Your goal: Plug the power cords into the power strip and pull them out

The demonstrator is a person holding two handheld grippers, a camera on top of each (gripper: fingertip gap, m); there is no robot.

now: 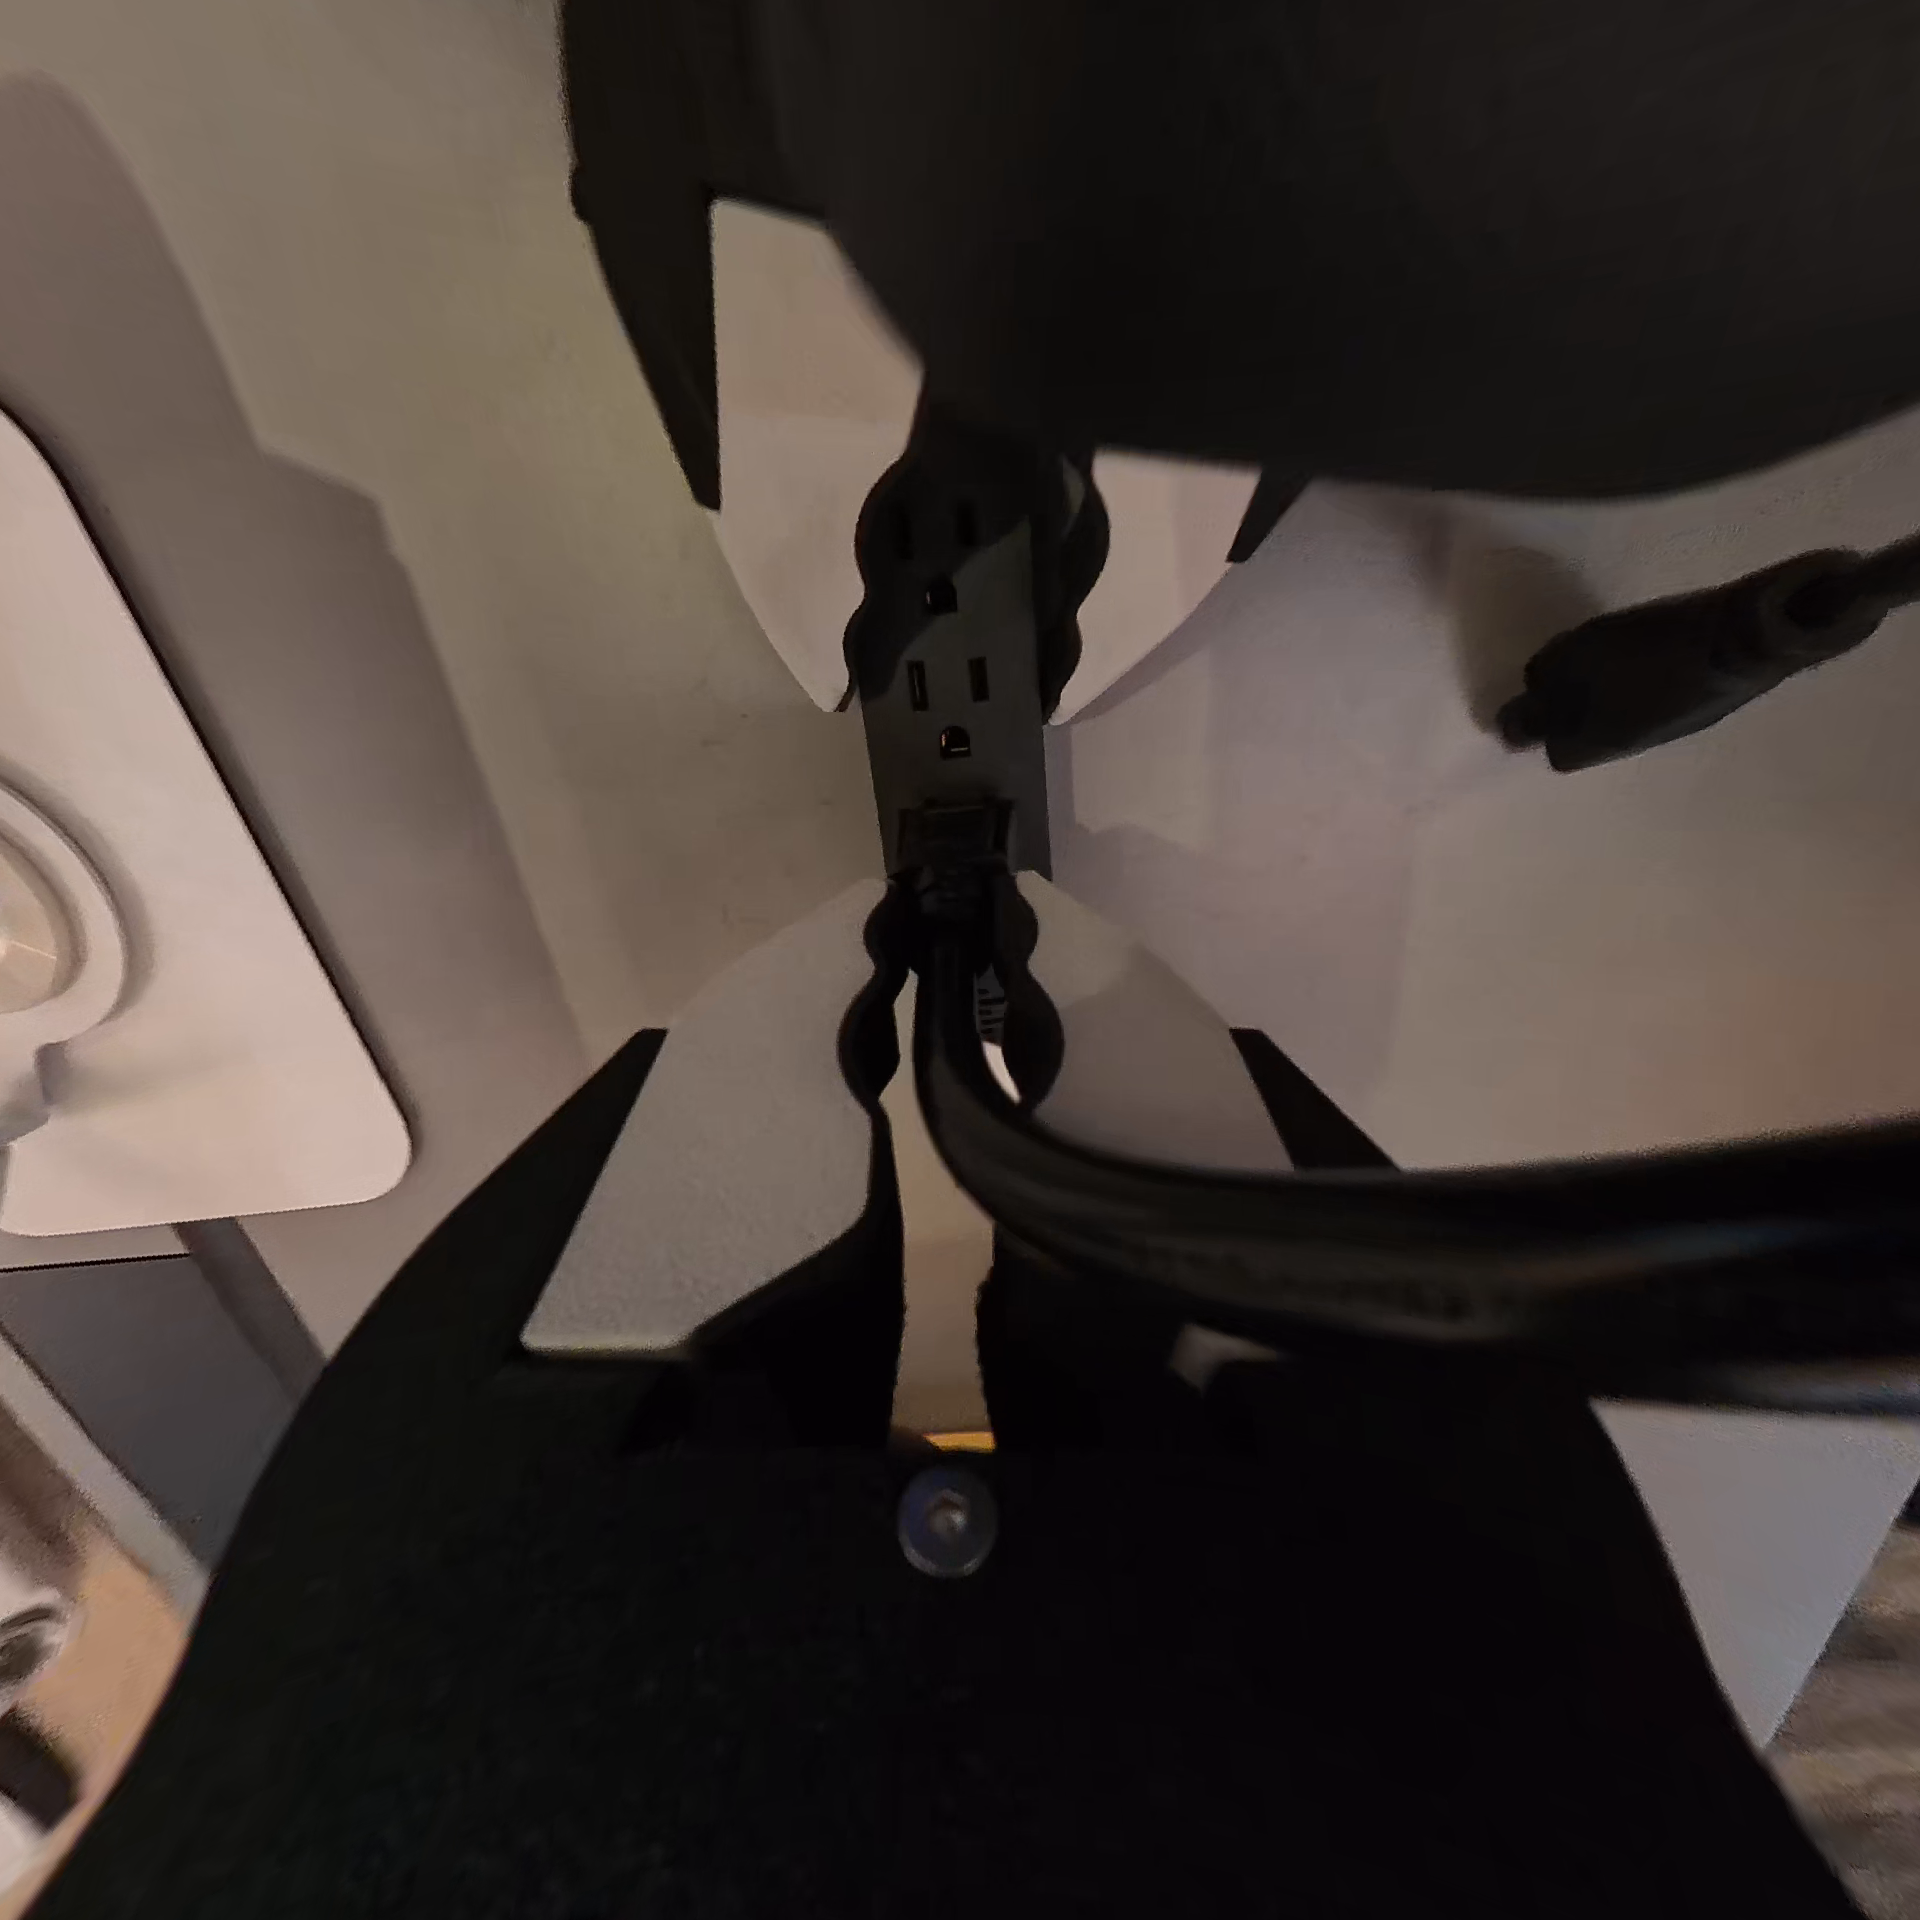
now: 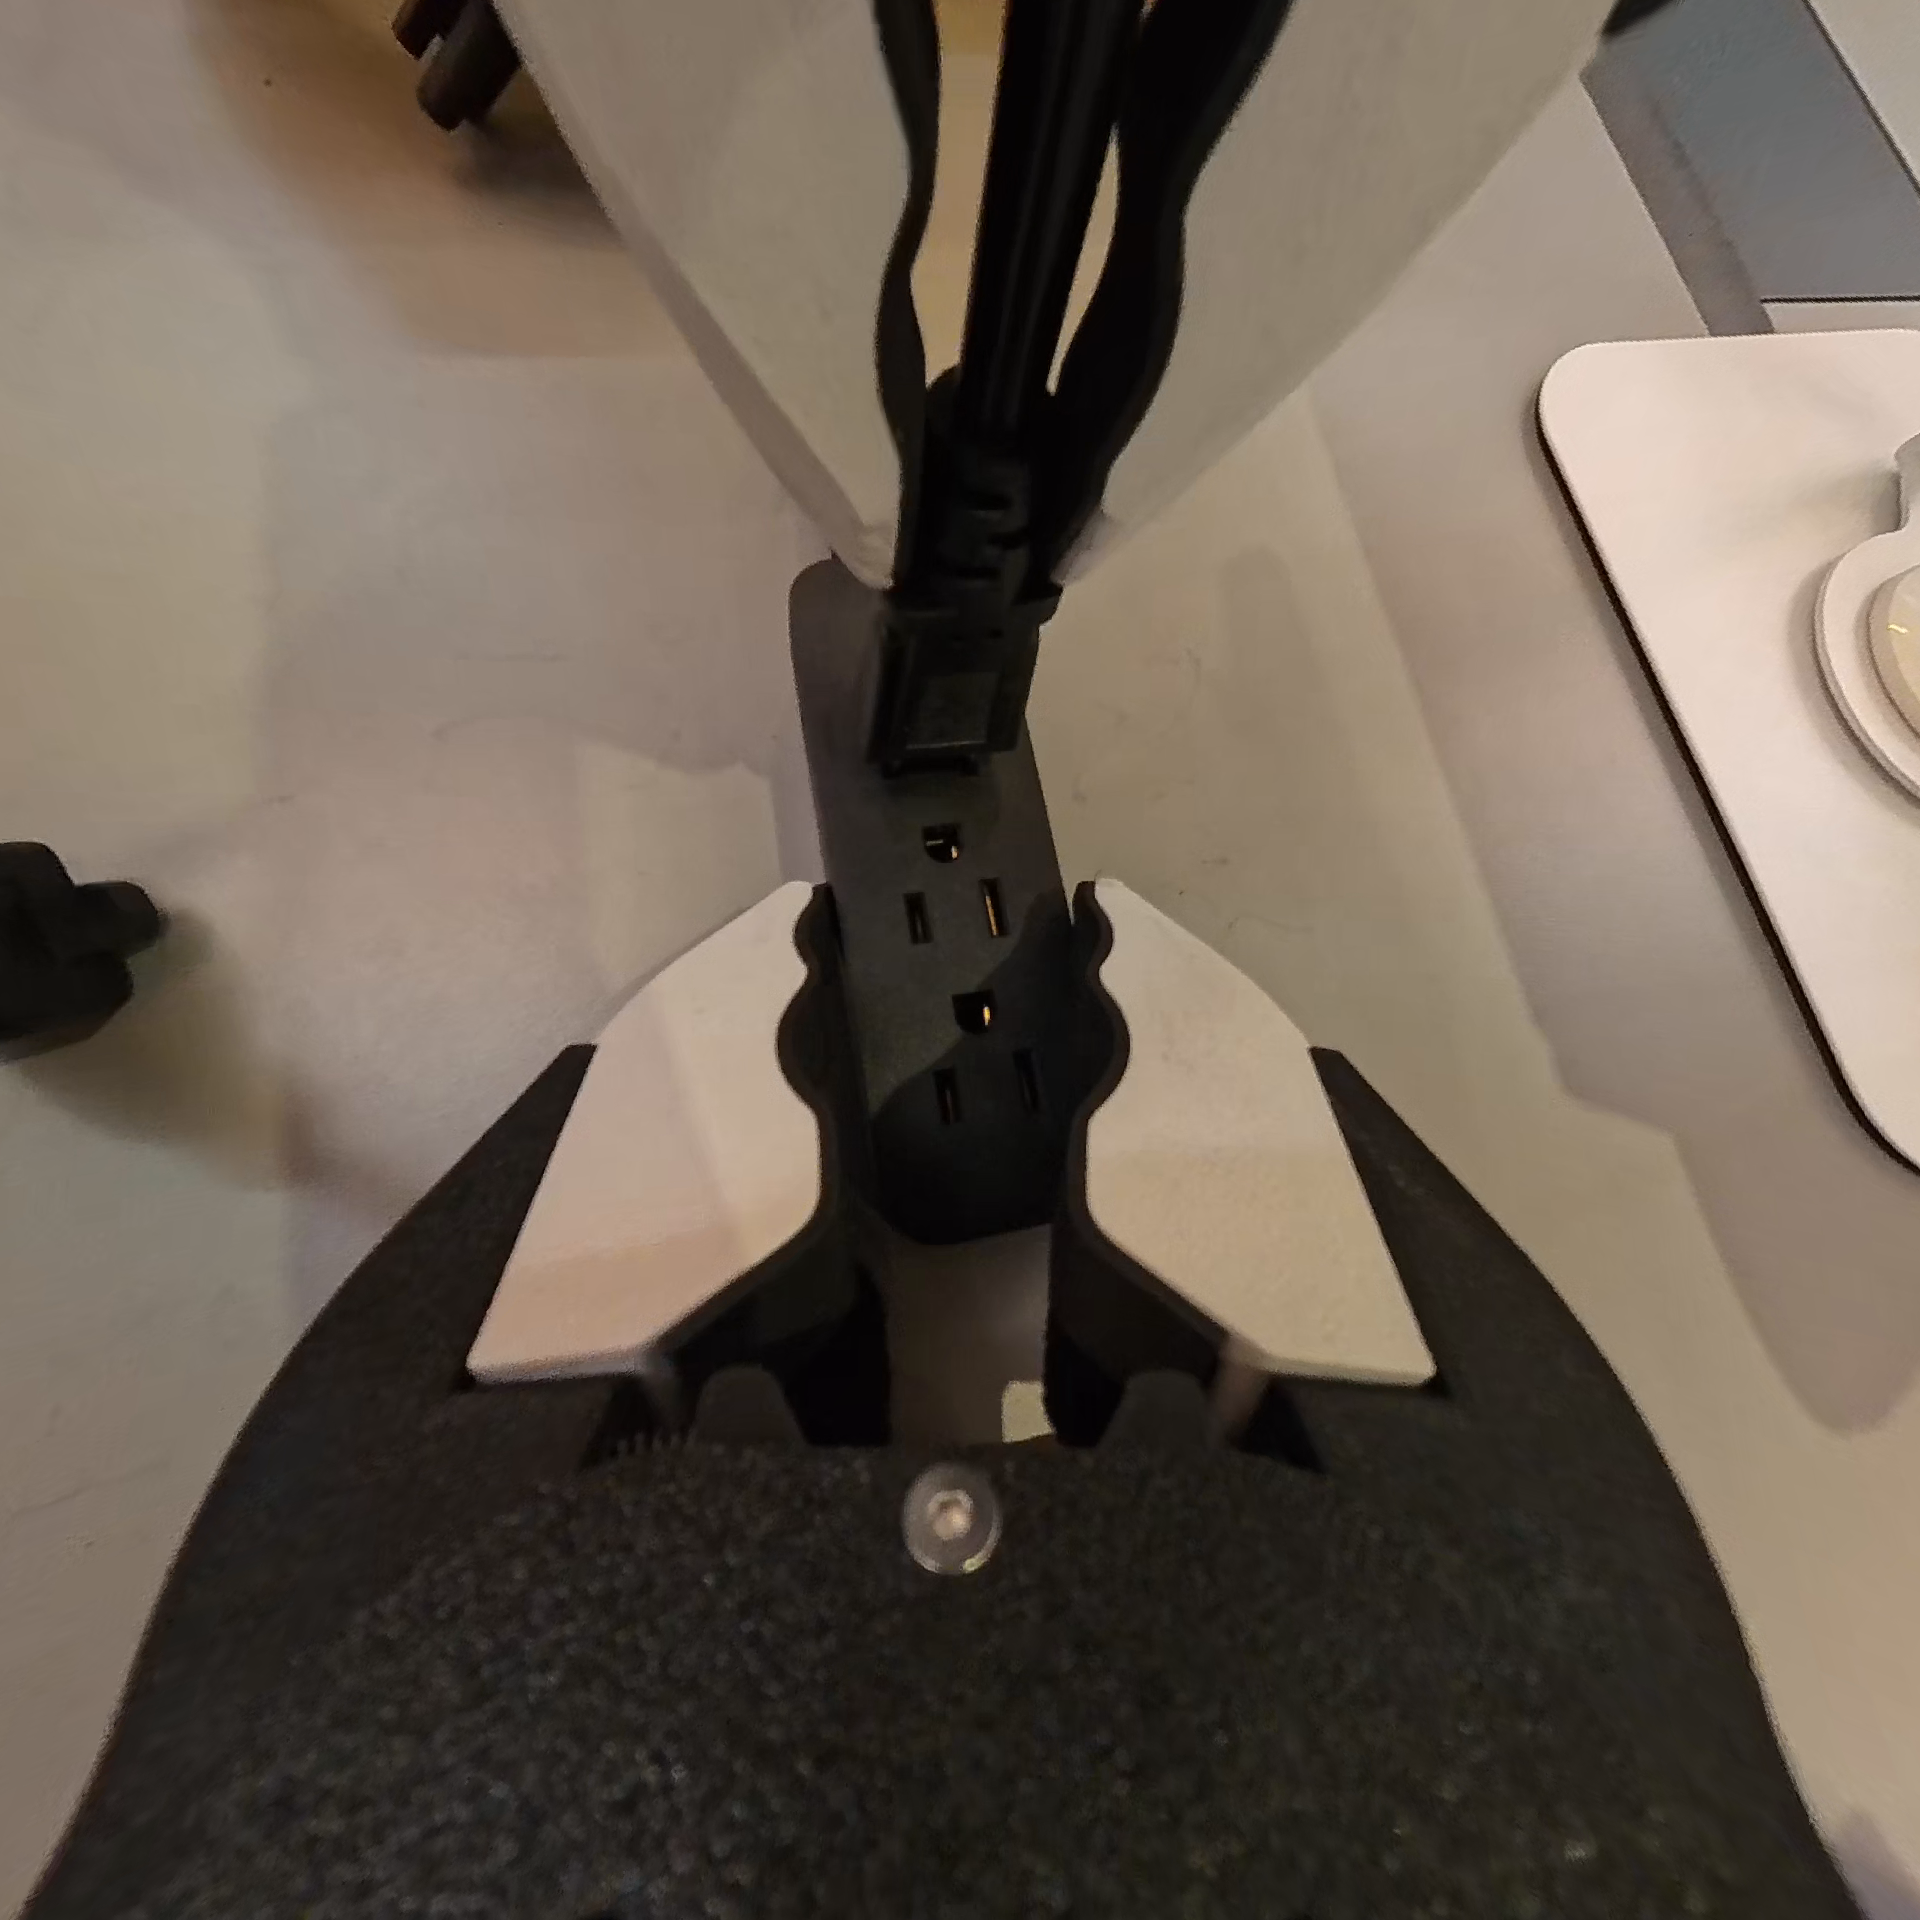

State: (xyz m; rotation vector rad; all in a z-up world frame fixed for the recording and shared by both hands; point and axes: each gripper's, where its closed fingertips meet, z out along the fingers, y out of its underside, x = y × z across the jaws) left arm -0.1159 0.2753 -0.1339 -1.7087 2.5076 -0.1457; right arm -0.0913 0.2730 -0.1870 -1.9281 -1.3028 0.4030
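Observation:
A black power strip (image 1: 956,717) lies on the white table. In the right wrist view, my right gripper (image 2: 951,914) is shut on the near end of the strip (image 2: 935,935), one finger on each long side. Two empty outlets show between the grippers. My left gripper (image 1: 951,914) is shut on a black plug (image 1: 948,842) at the strip's end outlet. The plug's cord (image 1: 1299,1236) trails back to the right. From the right wrist view the plug (image 2: 935,707) looks slightly tilted at the outlet. I cannot tell how deep its prongs sit.
A second black plug (image 1: 1662,665) lies loose on the table; it also shows at the left edge of the right wrist view (image 2: 62,956). A white mat with a round object (image 1: 177,883) lies to one side (image 2: 1714,675). A dark object (image 2: 447,62) sits far back. My hands' fingertips stand some 6 cm from each other.

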